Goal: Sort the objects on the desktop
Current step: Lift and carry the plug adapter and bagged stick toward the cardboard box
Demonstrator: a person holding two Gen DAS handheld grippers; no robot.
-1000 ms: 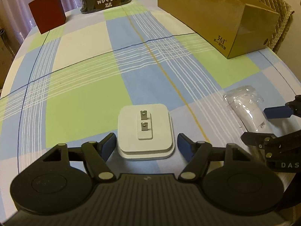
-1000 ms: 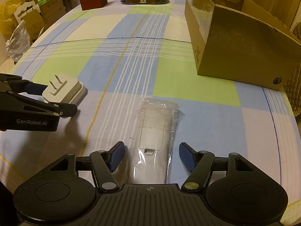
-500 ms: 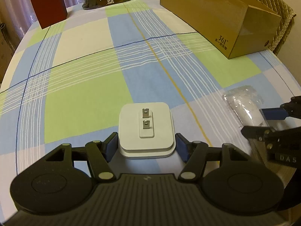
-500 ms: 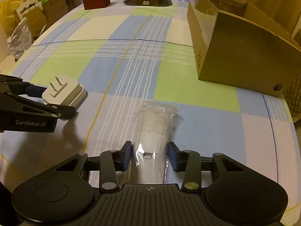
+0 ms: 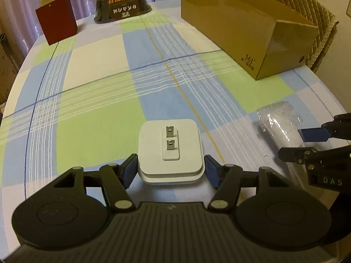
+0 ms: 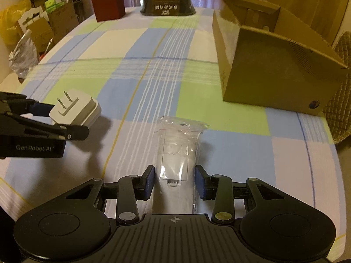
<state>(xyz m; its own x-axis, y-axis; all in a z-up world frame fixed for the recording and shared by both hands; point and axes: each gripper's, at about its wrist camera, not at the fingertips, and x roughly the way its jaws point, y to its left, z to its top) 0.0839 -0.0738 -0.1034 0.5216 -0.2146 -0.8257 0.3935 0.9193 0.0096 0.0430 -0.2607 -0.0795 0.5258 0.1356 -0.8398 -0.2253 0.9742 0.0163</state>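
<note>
Left gripper (image 5: pixel 170 171) clamped on white plug (image 5: pixel 170 151), right gripper (image 6: pixel 174 180) on plastic packet (image 6: pixel 177 151); open tablecloth (image 5: pixel 98 92) ahead; "361°" on cardboard box (image 5: pixel 241 28).

A: The bagged item (image 6: pixel 175 153) runs under the right tongs' (image 6: pixel 174 180) body; its near end is hidden.

B: And the cardboard box's (image 5: pixel 241 28) small print stays unreadable; its inside is hidden.

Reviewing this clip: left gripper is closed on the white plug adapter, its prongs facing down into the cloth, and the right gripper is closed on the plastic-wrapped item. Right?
Not quite. The adapter's prongs point up, away from the tablecloth; both wrist views show that. The rest holds: the left gripper is closed on the adapter and the right gripper on the plastic-wrapped item.
</note>
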